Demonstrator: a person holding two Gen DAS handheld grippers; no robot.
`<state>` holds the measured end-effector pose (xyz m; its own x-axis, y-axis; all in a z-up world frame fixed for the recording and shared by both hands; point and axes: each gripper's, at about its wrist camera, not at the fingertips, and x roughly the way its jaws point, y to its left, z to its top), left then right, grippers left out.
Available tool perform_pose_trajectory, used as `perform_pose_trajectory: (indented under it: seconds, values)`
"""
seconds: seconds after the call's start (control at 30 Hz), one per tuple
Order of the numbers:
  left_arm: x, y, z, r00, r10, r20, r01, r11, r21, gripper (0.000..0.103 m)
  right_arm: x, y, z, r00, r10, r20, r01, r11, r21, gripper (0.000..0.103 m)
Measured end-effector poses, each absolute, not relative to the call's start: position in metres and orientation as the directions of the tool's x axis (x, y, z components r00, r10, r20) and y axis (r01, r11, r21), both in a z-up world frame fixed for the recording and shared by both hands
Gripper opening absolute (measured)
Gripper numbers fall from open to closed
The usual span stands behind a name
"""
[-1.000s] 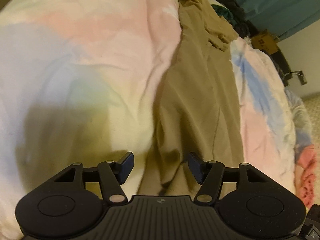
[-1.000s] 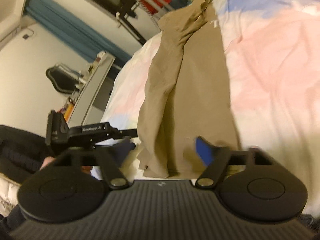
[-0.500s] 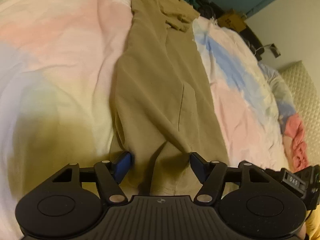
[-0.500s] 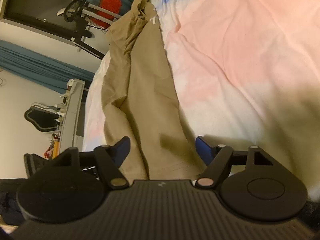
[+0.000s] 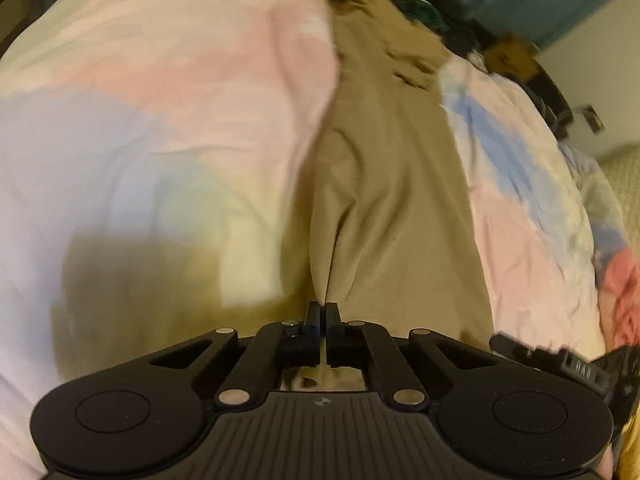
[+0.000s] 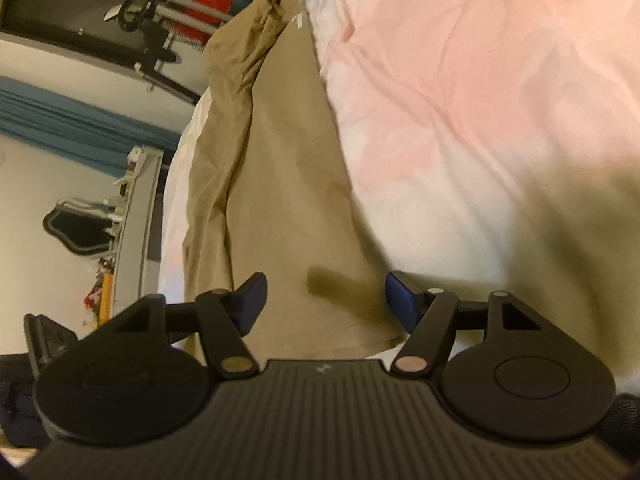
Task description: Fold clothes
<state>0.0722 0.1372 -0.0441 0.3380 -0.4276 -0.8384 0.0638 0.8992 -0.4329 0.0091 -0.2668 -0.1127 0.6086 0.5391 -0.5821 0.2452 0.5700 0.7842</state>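
Note:
A long tan garment (image 5: pixel 396 184) lies stretched lengthwise on a pastel tie-dye bedspread (image 5: pixel 160 128). My left gripper (image 5: pixel 321 309) is shut on the garment's near hem, and the cloth puckers into a ridge running away from the pinch. In the right wrist view the same garment (image 6: pixel 280 184) runs away from me. My right gripper (image 6: pixel 324 292) is open, its blue-padded fingers (image 6: pixel 250 298) straddling the near hem just above the cloth. It holds nothing.
A dark heap of clothes (image 5: pixel 432 12) lies at the far end of the bed. A pink cloth (image 5: pixel 620 296) sits at the right edge. Beside the bed stand an exercise machine (image 6: pixel 156 28), a grey shelf (image 6: pixel 136 220) and teal curtains (image 6: pixel 80 128).
My left gripper has closed on the garment's near hem and bunched it. My right gripper has stayed open and has come lower over the hem's other side.

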Motion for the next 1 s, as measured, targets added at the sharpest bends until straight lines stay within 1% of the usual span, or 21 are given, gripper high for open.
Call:
perform_pose_trajectory:
  seconds: [0.07,0.1,0.13,0.17,0.23,0.3,0.4,0.47,0.5,0.57,0.6,0.63,0.67,0.7,0.73,0.77,0.8,0.83,0.87,0.9,1.0]
  values:
    - [0.077,0.143,-0.051,0.311,-0.459,-0.832,0.028,0.88,-0.475,0.011,0.011,-0.263,-0.115,0.596,0.553,-0.582,0.239,0.57,0.786,0.068]
    - [0.08,0.143,-0.054,0.3,-0.468,-0.832,0.022,0.875,-0.484,0.021,0.011,-0.262,-0.116,0.593,0.558,-0.581,0.239,0.567,0.788,0.068]
    - [0.083,0.144,-0.057,0.289,-0.476,-0.831,0.016,0.87,-0.493,0.036,0.011,-0.262,-0.118,0.59,0.562,-0.579,0.242,0.561,0.792,0.068]
    - [0.085,0.144,-0.06,0.281,-0.481,-0.831,0.011,0.867,-0.498,0.042,0.011,-0.263,-0.119,0.59,0.568,-0.574,0.245,0.551,0.797,0.068]
    - [0.09,0.142,-0.064,0.285,-0.451,-0.846,0.008,0.883,-0.468,0.058,0.01,-0.265,-0.121,0.591,0.582,-0.559,0.251,0.527,0.812,0.068]
    - [0.091,0.138,-0.07,0.268,-0.43,-0.862,0.002,0.895,-0.446,0.065,0.009,-0.266,-0.12,0.6,0.584,-0.547,0.251,0.512,0.822,0.068]
    - [0.094,0.131,-0.078,0.239,-0.413,-0.879,0.01,0.906,-0.423,0.067,0.006,-0.263,-0.116,0.633,0.587,-0.505,0.21,0.497,0.842,0.068]
    - [0.094,0.127,-0.079,0.226,-0.422,-0.878,0.043,0.905,-0.424,0.069,0.007,-0.26,-0.116,0.629,0.593,-0.503,0.196,0.506,0.84,0.069]
    - [0.093,0.125,-0.08,0.223,-0.424,-0.878,0.058,0.904,-0.423,0.069,0.009,-0.258,-0.118,0.618,0.589,-0.52,0.204,0.519,0.83,0.069]
    - [0.092,0.121,-0.08,0.215,-0.435,-0.875,0.088,0.901,-0.426,0.062,0.014,-0.255,-0.124,0.592,0.587,-0.552,0.222,0.54,0.812,0.069]
    - [0.09,0.12,-0.08,0.209,-0.441,-0.873,0.103,0.897,-0.429,0.057,0.016,-0.252,-0.125,0.585,0.583,-0.564,0.215,0.559,0.801,0.069]
    - [0.089,0.118,-0.08,0.201,-0.449,-0.87,0.118,0.893,-0.434,0.049,0.018,-0.247,-0.124,0.581,0.577,-0.574,0.198,0.584,0.787,0.069]
    - [0.088,0.114,-0.08,0.18,-0.462,-0.868,0.133,0.886,-0.444,0.043,0.019,-0.24,-0.121,0.573,0.569,-0.589,0.173,0.619,0.766,0.069]
    - [0.086,0.11,-0.079,0.169,-0.463,-0.87,0.155,0.884,-0.441,0.031,0.021,-0.233,-0.118,0.564,0.559,-0.607,0.141,0.66,0.738,0.069]
    - [0.083,0.105,-0.077,0.175,-0.447,-0.877,0.185,0.89,-0.416,0.023,0.022,-0.225,-0.114,0.557,0.544,-0.627,0.111,0.7,0.706,0.068]
    - [0.08,0.1,-0.074,0.184,-0.432,-0.883,0.213,0.895,-0.393,0.019,0.022,-0.218,-0.11,0.551,0.531,-0.644,0.088,0.73,0.678,0.067]
    - [0.076,0.097,-0.07,0.2,-0.424,-0.883,0.235,0.896,-0.377,0.012,0.021,-0.213,-0.108,0.545,0.521,-0.657,0.07,0.753,0.654,0.052]
    - [0.073,0.095,-0.067,0.217,-0.416,-0.883,0.256,0.897,-0.36,0.01,0.02,-0.21,-0.105,0.543,0.517,-0.662,0.061,0.762,0.645,0.042]
    - [0.069,0.092,-0.063,0.233,-0.409,-0.882,0.277,0.898,-0.343,0.009,0.019,-0.21,-0.103,0.542,0.519,-0.661,0.059,0.761,0.646,0.015]
    - [0.065,0.09,-0.059,0.25,-0.405,-0.88,0.294,0.897,-0.33,0.008,0.018,-0.21,-0.101,0.542,0.52,-0.66,0.057,0.761,0.646,0.011]
    - [0.053,0.104,-0.039,0.31,-0.466,-0.829,0.265,0.88,-0.396,0.006,0.013,-0.226,-0.088,0.581,0.543,-0.607,0.065,0.712,0.699,0.01]
